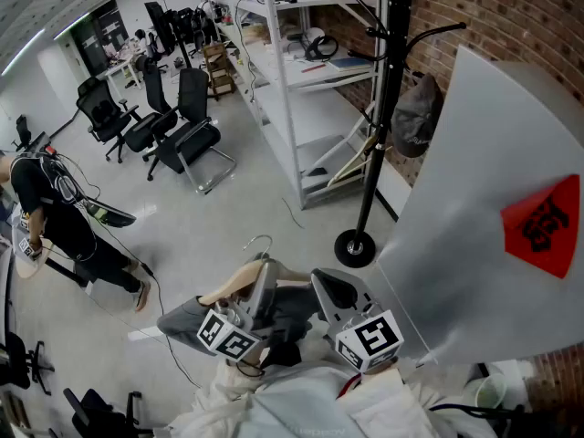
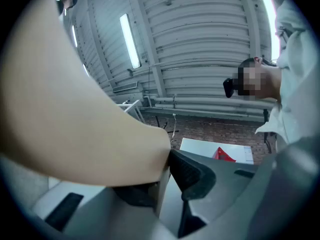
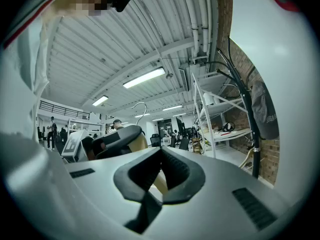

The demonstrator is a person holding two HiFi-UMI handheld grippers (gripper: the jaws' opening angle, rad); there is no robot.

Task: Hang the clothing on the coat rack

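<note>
The left gripper (image 2: 167,160) has its fingers clamped on the wooden hanger (image 1: 239,284), with the grey clothing (image 1: 182,318) draped below. The right gripper (image 3: 161,151) has its fingers meeting at the tips, seemingly empty. This looks like the carrying step. Next, the hook (image 1: 260,241) must be raised onto the coat rack (image 1: 388,80), which stands well apart at right.

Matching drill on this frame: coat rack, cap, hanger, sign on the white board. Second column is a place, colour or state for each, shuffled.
Things:
1. coat rack
2. cap
3. hanger
4. sign on the white board

Place, colour or state:
A. red
B. clamped in the left gripper
C. black, upright by the brick wall
D. hung on the rack

Pairs: 1-C, 2-D, 3-B, 4-A
</note>
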